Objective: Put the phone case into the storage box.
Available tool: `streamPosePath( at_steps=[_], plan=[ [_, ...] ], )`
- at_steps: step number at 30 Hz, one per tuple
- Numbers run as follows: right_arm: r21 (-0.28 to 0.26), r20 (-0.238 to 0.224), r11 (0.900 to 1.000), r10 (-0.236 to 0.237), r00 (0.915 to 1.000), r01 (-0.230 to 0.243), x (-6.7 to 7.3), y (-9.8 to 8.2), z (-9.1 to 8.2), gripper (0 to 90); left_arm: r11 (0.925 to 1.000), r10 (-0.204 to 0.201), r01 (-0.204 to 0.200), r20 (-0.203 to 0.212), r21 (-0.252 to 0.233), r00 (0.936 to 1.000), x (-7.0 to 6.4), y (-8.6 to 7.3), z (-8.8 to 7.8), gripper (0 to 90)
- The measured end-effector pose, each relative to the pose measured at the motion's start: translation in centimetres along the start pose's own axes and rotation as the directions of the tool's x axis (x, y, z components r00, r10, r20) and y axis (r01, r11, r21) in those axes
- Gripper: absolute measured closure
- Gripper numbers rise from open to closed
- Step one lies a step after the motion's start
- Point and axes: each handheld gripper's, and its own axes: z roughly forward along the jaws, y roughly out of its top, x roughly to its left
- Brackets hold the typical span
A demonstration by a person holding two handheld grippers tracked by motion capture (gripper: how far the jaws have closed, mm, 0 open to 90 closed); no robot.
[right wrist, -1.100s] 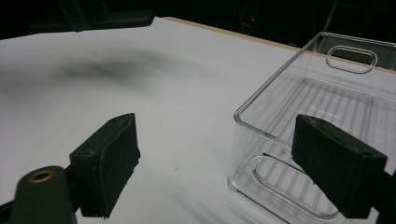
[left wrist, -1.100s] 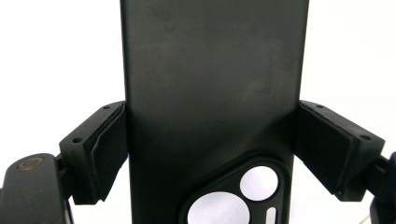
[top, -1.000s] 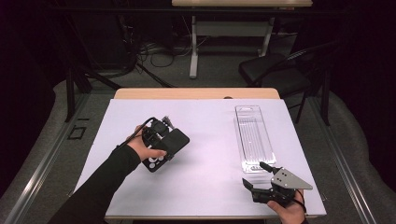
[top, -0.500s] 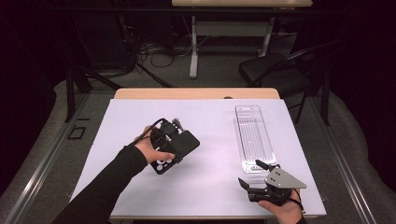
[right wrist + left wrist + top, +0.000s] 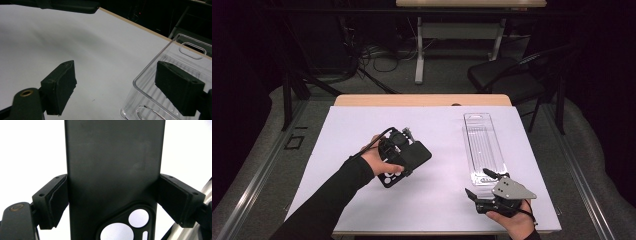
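Observation:
A black phone case (image 5: 419,155) with camera cut-outs at its near end is held above the white table sheet (image 5: 442,125), left of centre. My left gripper (image 5: 404,160) is shut on it. In the left gripper view both pads (image 5: 58,200) press the long sides of the phone case (image 5: 115,165). A clear plastic packaging tray (image 5: 484,145) lies lengthwise at the right. My right gripper (image 5: 477,182) stands open at the tray's near end. In the right gripper view one jaw hangs over the clear tray (image 5: 190,57), the other over bare sheet, with nothing gripped by the right gripper (image 5: 116,70).
The sheet covers a wooden table whose far edge (image 5: 422,100) shows. Beyond it stand a black chair (image 5: 507,80), the legs of another table (image 5: 419,50) and cables on the floor. Dark floor surrounds the table.
My left hand has carried the phone case to the right, toward the middle of the sheet. The right gripper has stayed near the tray's near end.

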Motion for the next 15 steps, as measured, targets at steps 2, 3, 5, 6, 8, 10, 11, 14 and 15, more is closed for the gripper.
streamPosePath(
  at_steps=[2, 3, 5, 6, 8, 10, 11, 14, 15],
  plan=[
    [0.005, -0.004, 1.0, -0.005, 1.0, 0.005, 0.0, 0.1, 0.1, 16.2, 1.0, 0.002, -0.002, 0.0, 0.003, 1.0, -0.1, 0.0, 0.0, 14.7],
    [0.005, -0.004, 1.0, -0.011, 0.9999, 0.011, 0.0, 0.2, 0.1, 16.2, 1.0, 0.004, -0.004, 0.001, 0.005, 1.0, -0.1, 0.0, 0.0, 14.6],
    [0.003, -0.005, 1.0, -0.026, 0.9996, 0.026, 0.1, 0.3, 0.3, 16.2, 0.9999, 0.007, -0.007, 0.005, 0.007, 1.0, -0.2, 0.1, 0.0, 14.6],
    [0.006, -0.005, 0.999, -0.036, 0.9993, 0.036, 0.1, 0.4, 0.3, 16.3, 0.9999, 0.008, -0.008, 0.007, 0.007, 0.9999, -0.2, 0.1, 0.0, 14.6],
    [0.002, -0.005, 0.998, -0.056, 0.9984, 0.056, 0.2, 0.6, 0.6, 17.1, 0.9999, 0.01, -0.01, 0.01, 0.007, 0.9999, -0.3, 0.2, 0.0, 14.7],
    [0.003, -0.008, 0.996, -0.087, 0.9962, 0.087, 0.3, 0.9, 0.8, 17.6, 0.9999, 0.013, -0.013, 0.013, 0.008, 0.9998, -0.4, 0.2, 0.0, 14.6],
    [0.005, -0.008, 0.995, -0.102, 0.9947, 0.102, 0.4, 1.1, 0.9, 17.7, 0.9998, 0.015, -0.015, 0.015, 0.012, 0.9998, -0.5, 0.3, 0.0, 14.6],
    [0.013, -0.017, 0.989, -0.15, 0.9886, 0.15, 0.7, 1.5, 1.5, 18.9, 0.9998, 0.018, -0.018, 0.013, 0.01, 0.9998, -0.6, 0.4, 0.1, 14.6],
    [0.015, -0.021, 0.986, -0.165, 0.9861, 0.165, 0.8, 1.6, 1.7, 18.9, 0.9998, 0.019, -0.019, 0.013, 0.011, 0.9997, -0.6, 0.4, 0.1, 14.7]
  ],
)
